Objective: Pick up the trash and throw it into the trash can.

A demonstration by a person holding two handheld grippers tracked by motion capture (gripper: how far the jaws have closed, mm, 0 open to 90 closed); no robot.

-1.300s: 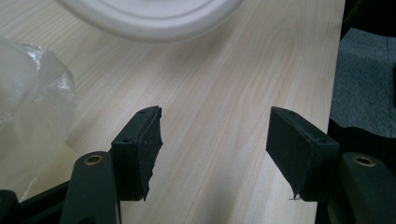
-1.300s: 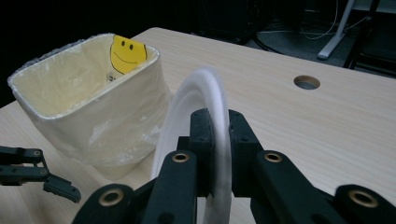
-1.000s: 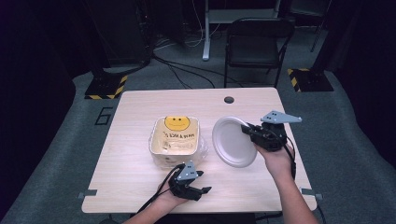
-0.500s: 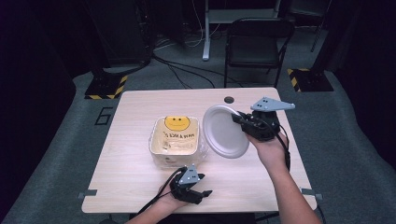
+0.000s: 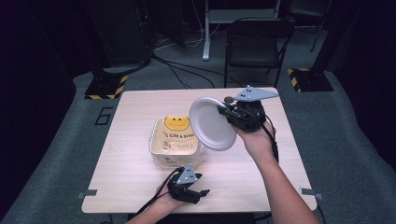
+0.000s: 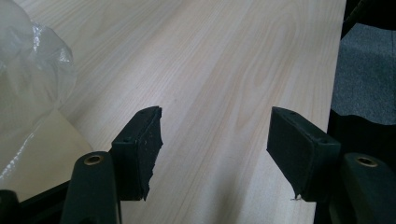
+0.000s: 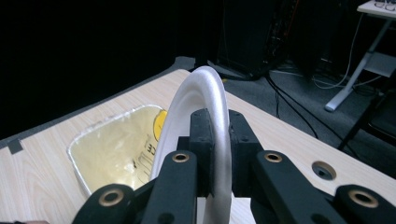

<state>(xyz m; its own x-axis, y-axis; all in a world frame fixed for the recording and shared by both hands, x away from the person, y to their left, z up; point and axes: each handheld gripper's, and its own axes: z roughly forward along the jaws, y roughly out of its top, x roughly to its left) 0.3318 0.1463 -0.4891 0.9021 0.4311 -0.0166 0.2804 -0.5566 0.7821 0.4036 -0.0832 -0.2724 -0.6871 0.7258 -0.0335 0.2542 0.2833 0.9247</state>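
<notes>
My right gripper (image 5: 223,114) is shut on the rim of a white foam plate (image 5: 211,123), which it holds in the air, tilted nearly on edge, over the right side of a clear plastic bag (image 5: 175,140). The bag stands open on the table and bears a yellow smiley face (image 5: 176,123) and black print. In the right gripper view the plate (image 7: 198,100) stands edge-on between the shut jaws, with the bag (image 7: 116,147) below and to the left. My left gripper (image 5: 195,195) rests open near the table's front edge, just in front of the bag. Nothing lies between its fingers (image 6: 140,149).
The wooden table (image 5: 135,168) has a round cable hole (image 5: 229,99) at its back edge and bare room left and right of the bag. A black folding chair (image 5: 257,46) stands behind the table, with cables on the grey floor beyond.
My right gripper has carried the plate leftward and tipped it more upright, from beside the bag to over its right side. The left gripper has stayed put.
</notes>
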